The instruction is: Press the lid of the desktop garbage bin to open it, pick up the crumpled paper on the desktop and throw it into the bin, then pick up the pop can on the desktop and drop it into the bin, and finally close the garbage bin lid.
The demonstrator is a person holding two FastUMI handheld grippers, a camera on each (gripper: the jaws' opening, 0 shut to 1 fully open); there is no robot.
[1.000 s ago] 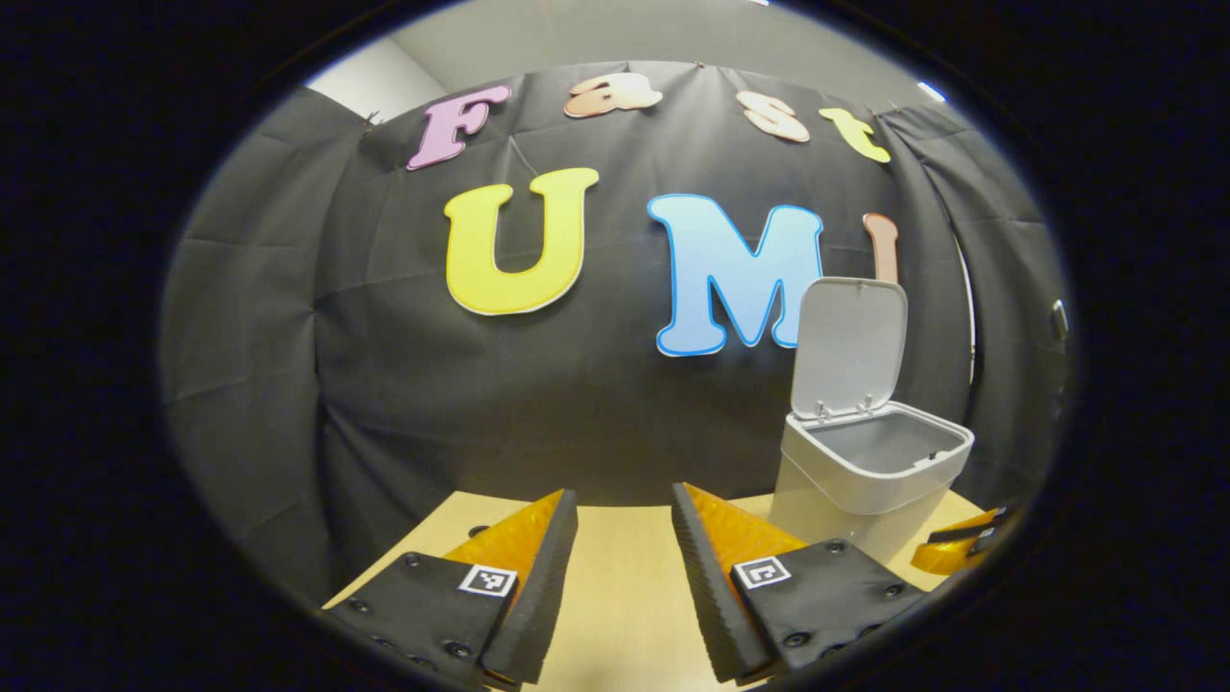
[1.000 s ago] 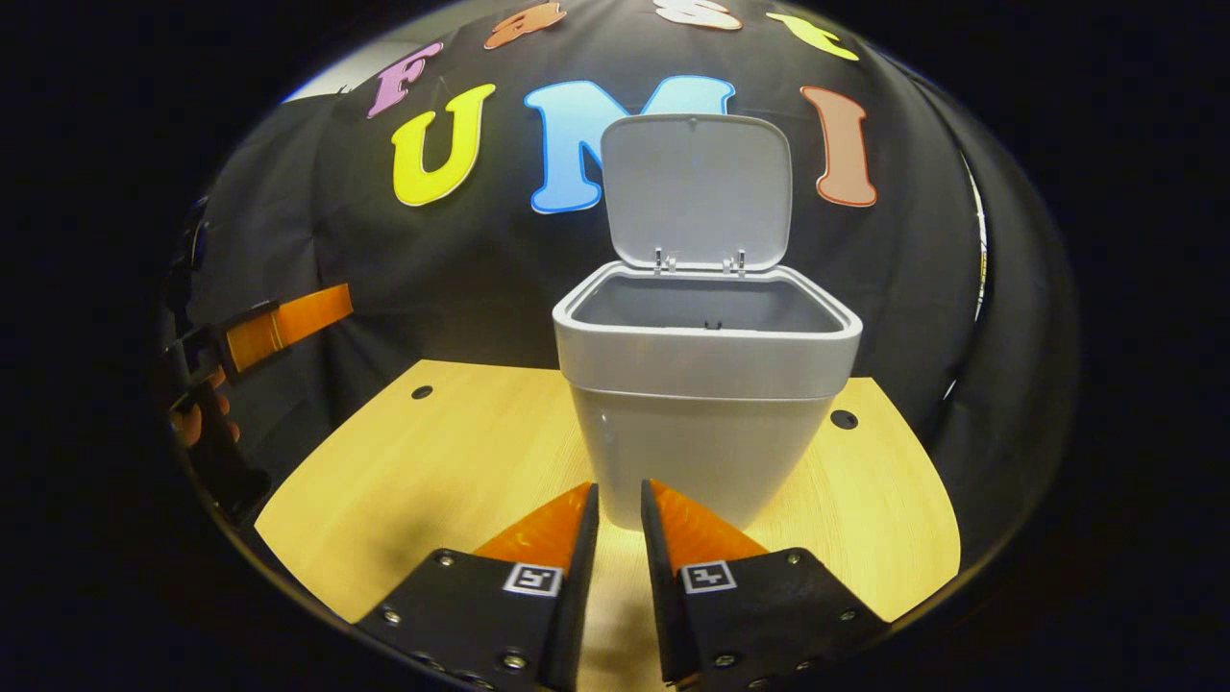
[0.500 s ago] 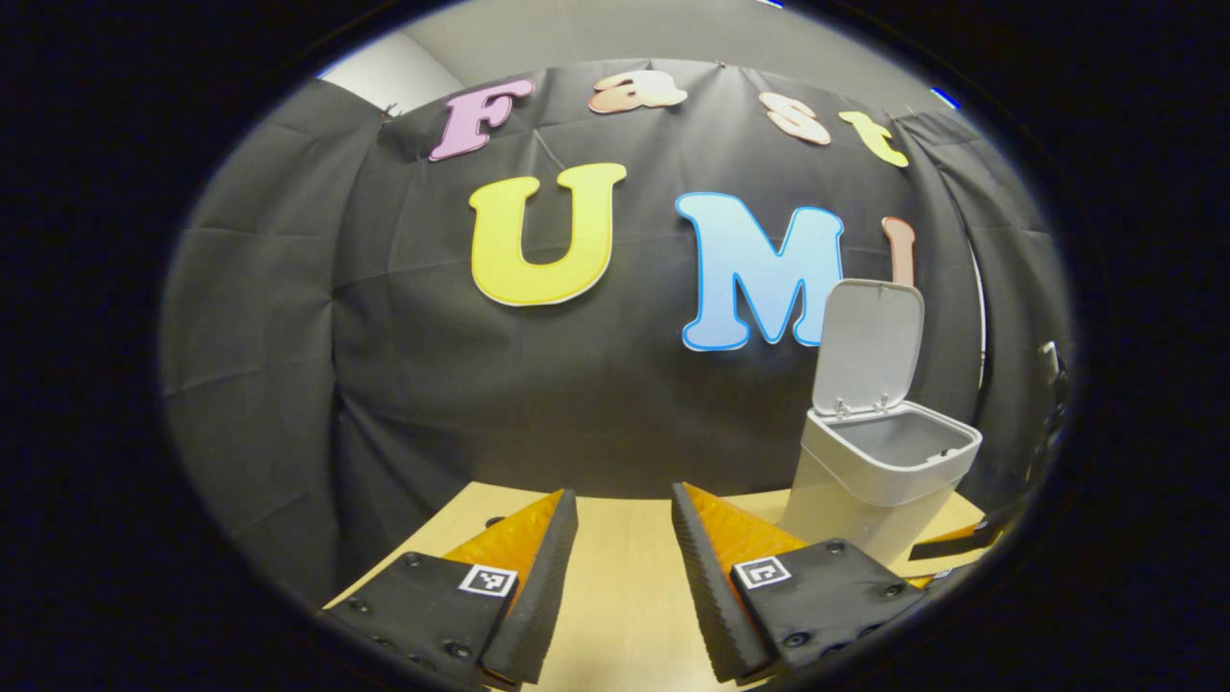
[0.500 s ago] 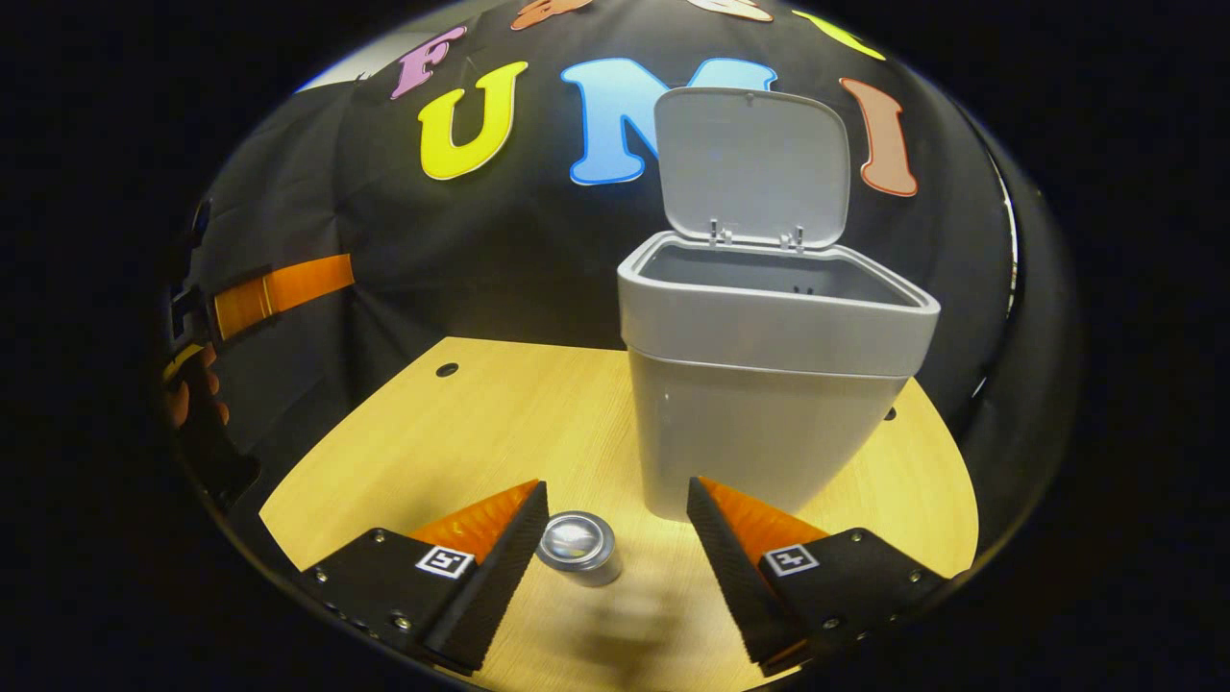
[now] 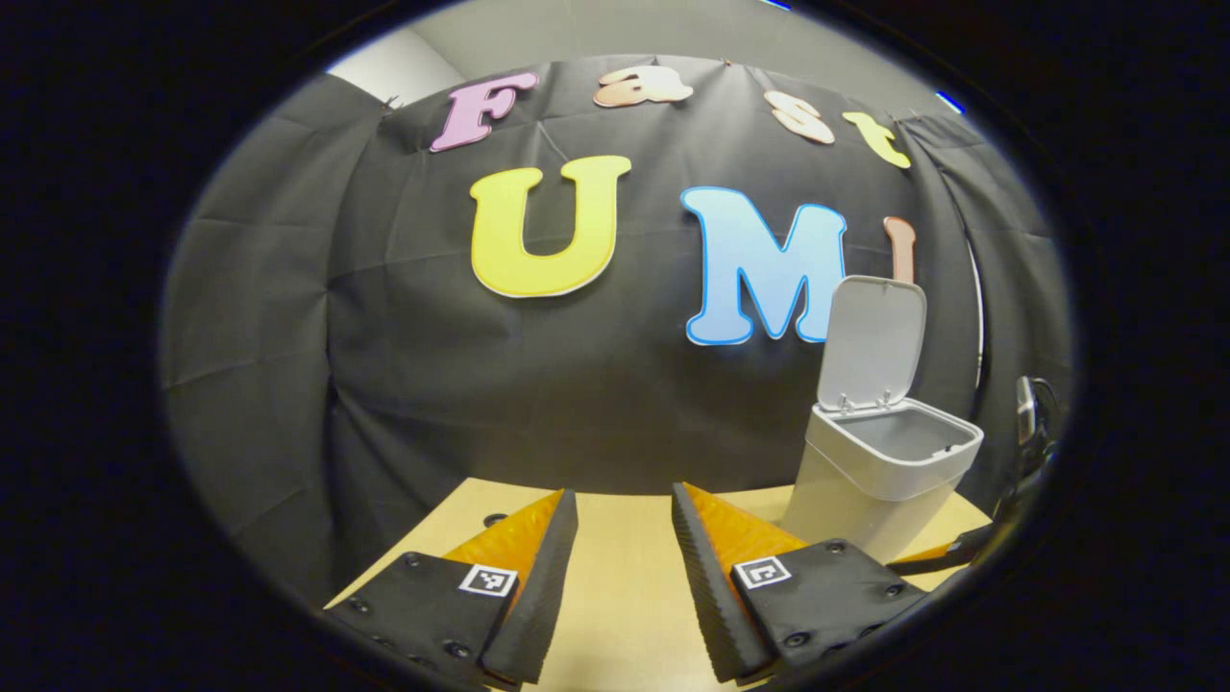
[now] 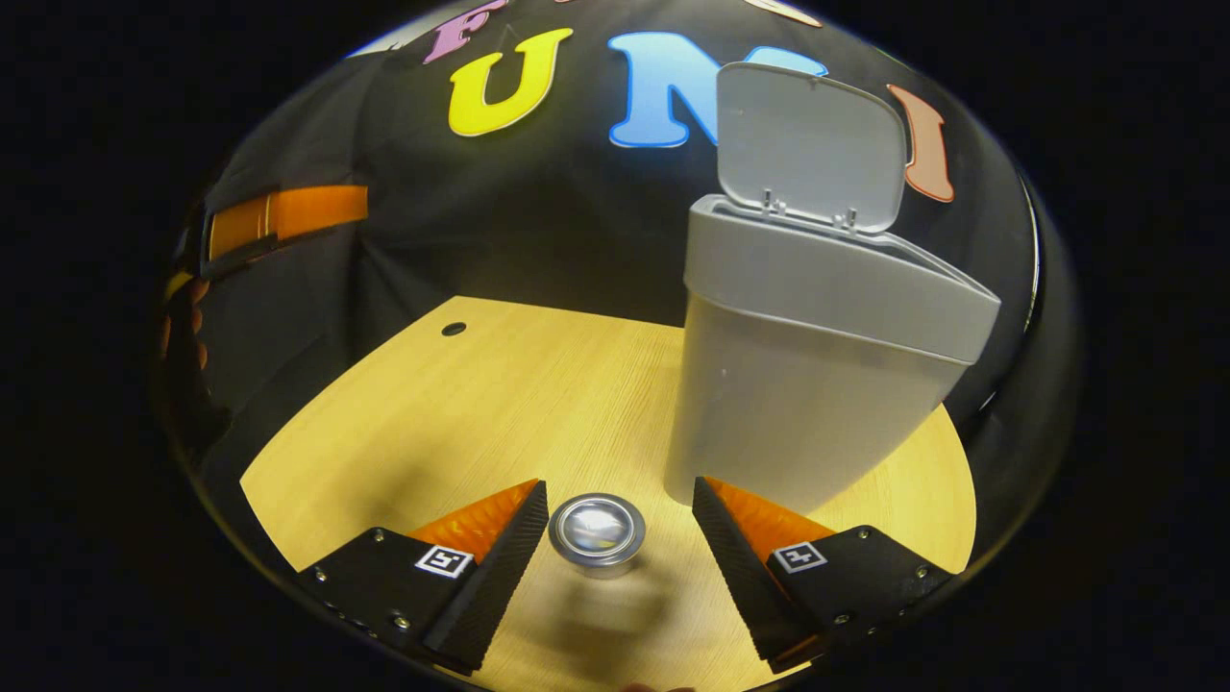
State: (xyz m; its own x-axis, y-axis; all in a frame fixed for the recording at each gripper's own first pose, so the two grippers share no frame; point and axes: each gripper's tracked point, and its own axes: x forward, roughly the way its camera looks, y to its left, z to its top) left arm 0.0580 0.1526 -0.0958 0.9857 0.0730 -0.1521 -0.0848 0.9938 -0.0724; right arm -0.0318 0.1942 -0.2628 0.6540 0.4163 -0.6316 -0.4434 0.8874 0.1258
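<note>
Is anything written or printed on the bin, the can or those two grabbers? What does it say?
Garbage bin and its lid: no text to be seen.
Pop can: seen from above, nothing readable on its top.
Left gripper and right gripper: small square black-and-white code markers on the jaws; these are patterns, not words.

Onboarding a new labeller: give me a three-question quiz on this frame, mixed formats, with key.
1. True or false: the bin lid is shut.
2. The pop can stands: A) between the right gripper fingers, B) inside the garbage bin, C) in the left gripper.
3. Fill in: both grippers are ___.

Key: 1 false, the lid stands raised. 2 A, upright on the desktop, fingers apart from it. 3 open.
</note>
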